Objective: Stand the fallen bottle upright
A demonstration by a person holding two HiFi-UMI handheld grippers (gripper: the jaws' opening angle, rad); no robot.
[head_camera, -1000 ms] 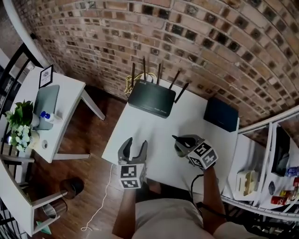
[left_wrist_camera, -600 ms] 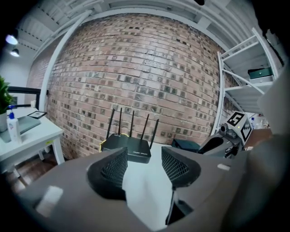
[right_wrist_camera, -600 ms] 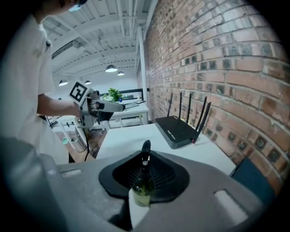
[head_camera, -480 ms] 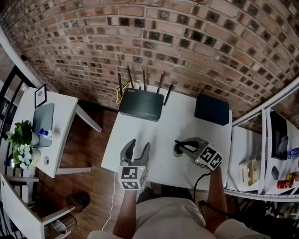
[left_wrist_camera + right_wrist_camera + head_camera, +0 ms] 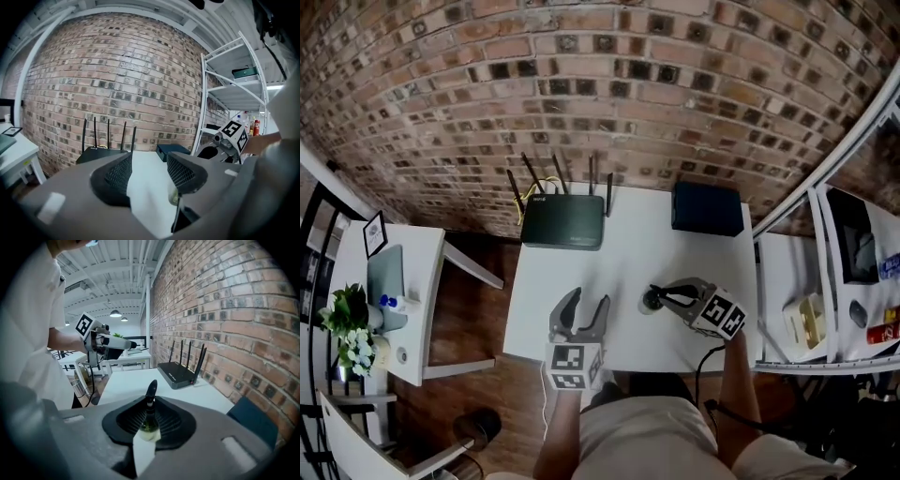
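Right gripper (image 5: pixel 659 296): jaws still clenching the bottle (image 5: pixel 149 420).
Bottle: looking upright, sitting over the worktop (image 5: pixel 628 244), near its front edge.
Left gripper (image 5: pixel 582 314): jaws still staying apart, holding nothing, hanging beside the right one.

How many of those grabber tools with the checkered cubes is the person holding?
2. The left gripper, fingers apart and empty, is over the white table's near side; the right gripper, beside it to the right, has its fingers shut on a small dark bottle.
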